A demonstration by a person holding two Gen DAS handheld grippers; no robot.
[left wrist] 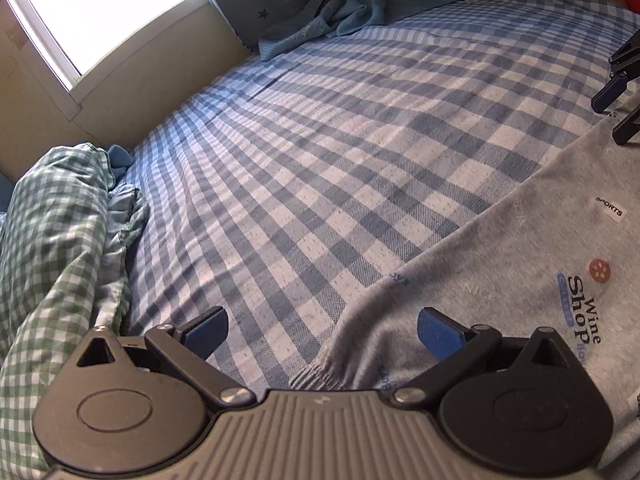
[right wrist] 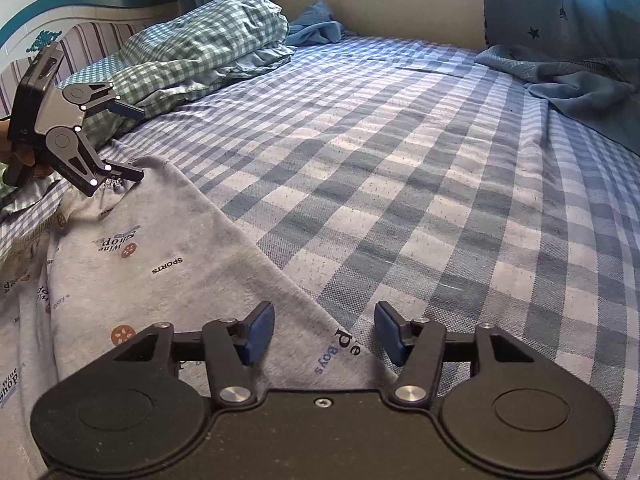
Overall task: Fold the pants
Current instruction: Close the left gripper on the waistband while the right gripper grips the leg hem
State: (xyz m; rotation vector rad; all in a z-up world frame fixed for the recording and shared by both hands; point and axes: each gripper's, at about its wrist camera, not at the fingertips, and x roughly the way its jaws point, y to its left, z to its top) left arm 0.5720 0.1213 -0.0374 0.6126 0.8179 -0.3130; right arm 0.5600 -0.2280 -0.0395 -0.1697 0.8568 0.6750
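Grey printed pants (left wrist: 500, 280) lie flat on the blue checked bed sheet (left wrist: 320, 140); they also show in the right wrist view (right wrist: 160, 272). My left gripper (left wrist: 322, 330) is open just above the pants' elastic hem corner, holding nothing. It also shows in the right wrist view (right wrist: 134, 142), open over the far end of the pants. My right gripper (right wrist: 325, 330) is open over the pants' near edge, empty. Its fingers (left wrist: 608, 88) show at the right edge of the left wrist view.
A green checked pillow (right wrist: 200, 44) lies by the headboard (right wrist: 60, 16). A blue blanket (right wrist: 580, 80) is bunched at the far side of the bed near the wall and window (left wrist: 100, 12). The checked sheet stretches between the pants and the blanket.
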